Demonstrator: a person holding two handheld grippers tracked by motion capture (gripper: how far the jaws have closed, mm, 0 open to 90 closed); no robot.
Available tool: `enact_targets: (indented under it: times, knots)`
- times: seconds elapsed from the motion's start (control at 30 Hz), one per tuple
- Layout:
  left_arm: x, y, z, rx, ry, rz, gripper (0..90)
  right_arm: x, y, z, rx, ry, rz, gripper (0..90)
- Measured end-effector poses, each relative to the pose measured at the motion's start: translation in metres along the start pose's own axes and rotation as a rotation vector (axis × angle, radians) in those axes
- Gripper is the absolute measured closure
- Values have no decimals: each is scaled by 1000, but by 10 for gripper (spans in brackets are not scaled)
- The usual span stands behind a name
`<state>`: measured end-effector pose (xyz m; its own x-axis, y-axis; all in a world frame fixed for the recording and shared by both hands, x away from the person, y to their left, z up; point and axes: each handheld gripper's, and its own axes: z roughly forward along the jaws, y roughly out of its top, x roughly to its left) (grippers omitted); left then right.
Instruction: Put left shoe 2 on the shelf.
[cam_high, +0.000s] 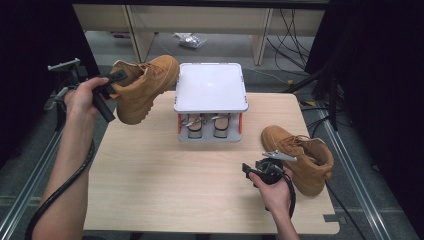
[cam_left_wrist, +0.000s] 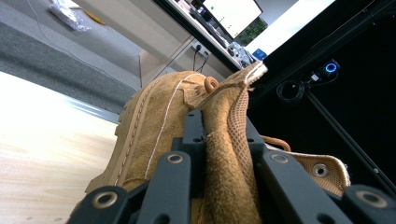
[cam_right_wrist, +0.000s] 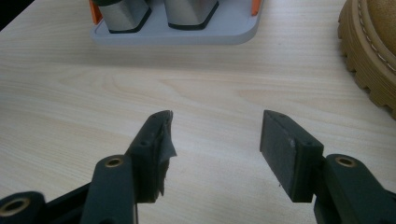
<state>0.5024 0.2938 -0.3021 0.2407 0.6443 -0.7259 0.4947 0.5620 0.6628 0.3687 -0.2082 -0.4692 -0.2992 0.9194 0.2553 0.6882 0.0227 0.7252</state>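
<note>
Boot (cam_high: 145, 87) lifted clear of the tabletop (cam_high: 165, 170) by left gripper (cam_left_wrist: 224, 140), jaws clamped on its collar; right gripper (cam_right_wrist: 215, 140) open, second boot (cam_high: 302, 157) still unplaced.

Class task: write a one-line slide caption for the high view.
Left gripper lifts one tan boot by its collar; the open right gripper waits beside the other boot.

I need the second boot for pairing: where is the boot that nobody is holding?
In the high view, the free boot lies on the table's right side, just right of the open right gripper.
</note>
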Motion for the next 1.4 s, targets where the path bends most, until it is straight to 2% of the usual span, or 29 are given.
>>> enact_targets:
  times: [0.07,0.2,0.23,0.6,0.67,0.7,0.77,0.8,0.97,1.23,1.33,1.4]
  knots:
    - [-2,1,2,-1,-6,-3,782,0,0,2,-10,16,-1,445]
    - [-6,1,7,0,-16,0,783,0,-1,2,-7,17,-1,446]
    - [-7,1,8,0,-16,0,782,3,-1,1,7,8,40,446]
    - [-19,1,23,18,-24,8,782,2,-1,2,1,14,42,446]
    - [-22,1,26,23,-26,11,782,0,-1,1,-3,11,18,446]
    - [-23,1,27,24,-27,12,782,2,-1,0,9,6,41,446]
    - [-26,1,29,26,-30,14,782,0,-1,0,2,0,18,446]
    - [-26,1,30,25,-29,14,782,2,-1,1,1,7,44,446]
    - [-32,1,37,31,-36,19,781,-1,-1,1,-3,11,12,446]
    - [-42,0,48,39,-36,30,780,1,-2,2,12,5,27,446]
    - [-45,0,52,46,-36,29,779,-1,-1,3,-7,3,13,446]
    - [-46,-1,54,48,-36,26,779,2,-1,0,13,-4,45,446]
